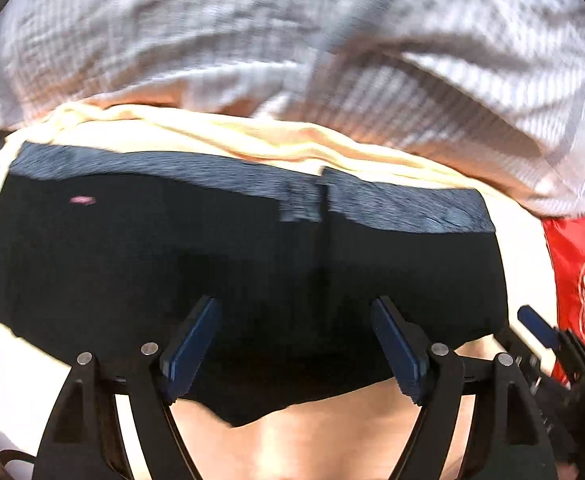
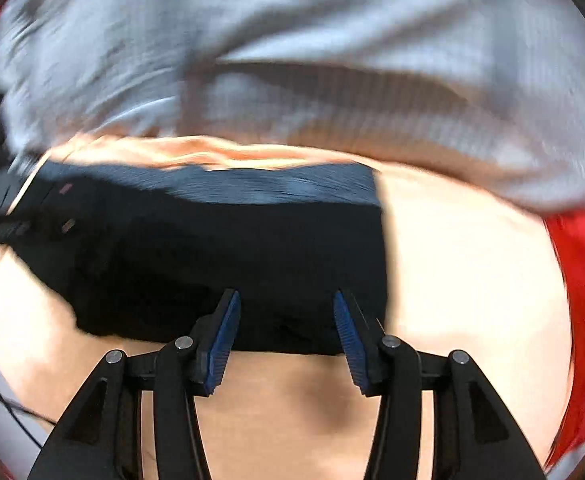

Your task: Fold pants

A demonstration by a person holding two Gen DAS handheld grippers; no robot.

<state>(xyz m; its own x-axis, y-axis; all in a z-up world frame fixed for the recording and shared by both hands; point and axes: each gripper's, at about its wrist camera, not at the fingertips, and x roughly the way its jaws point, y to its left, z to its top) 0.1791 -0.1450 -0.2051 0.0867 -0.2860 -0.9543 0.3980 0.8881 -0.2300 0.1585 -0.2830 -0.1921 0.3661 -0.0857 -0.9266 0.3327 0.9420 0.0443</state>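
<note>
Left wrist: both grippers released over pants (image 1: 212,260); right gripper (image 1: 540,328) visible only here.

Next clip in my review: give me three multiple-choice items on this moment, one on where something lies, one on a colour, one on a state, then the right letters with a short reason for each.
1. Where does the red patterned cloth lie in the left wrist view?
A. At the right edge
B. At the left edge
C. Under the pants

2. What colour are the folded pants?
A. White
B. Black with a grey-blue band along the far edge
C. Red

3. How does the left gripper stand?
A. Shut on the pants
B. Shut on the checked fabric
C. Open, above the near part of the pants

Key:
1 A, red shows only at the right edge, past the pants.
2 B, the dark fabric carries a lighter band along its far edge.
3 C, the blue pads stand well apart with nothing pinched between them.
</note>
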